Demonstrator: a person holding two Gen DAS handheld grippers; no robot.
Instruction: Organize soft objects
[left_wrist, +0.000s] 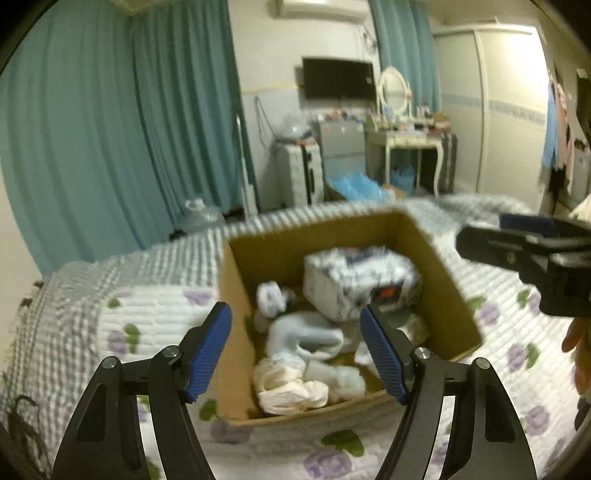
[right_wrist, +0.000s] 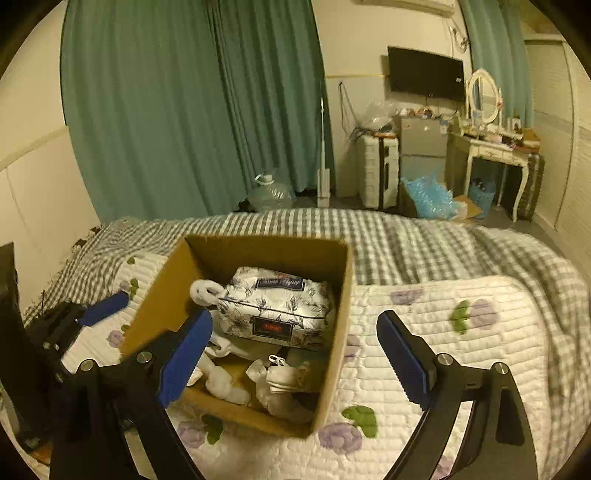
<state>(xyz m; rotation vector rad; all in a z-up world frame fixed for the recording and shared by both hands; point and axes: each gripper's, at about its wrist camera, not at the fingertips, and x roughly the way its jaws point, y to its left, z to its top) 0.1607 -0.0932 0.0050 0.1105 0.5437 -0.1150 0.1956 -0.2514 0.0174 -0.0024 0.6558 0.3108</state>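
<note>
A brown cardboard box stands open on the quilted bed. Inside lie a white floral pouch and several rolled white socks and cloths. My left gripper is open and empty, hovering over the near side of the box. My right gripper is open and empty, its left finger over the box and its right finger over the quilt. The right gripper also shows at the right edge of the left wrist view. The left gripper shows at the left of the right wrist view.
The white quilt with purple flowers lies over a grey checked blanket. Beyond the bed are teal curtains, a water jug, a suitcase, blue plastic and a dressing table.
</note>
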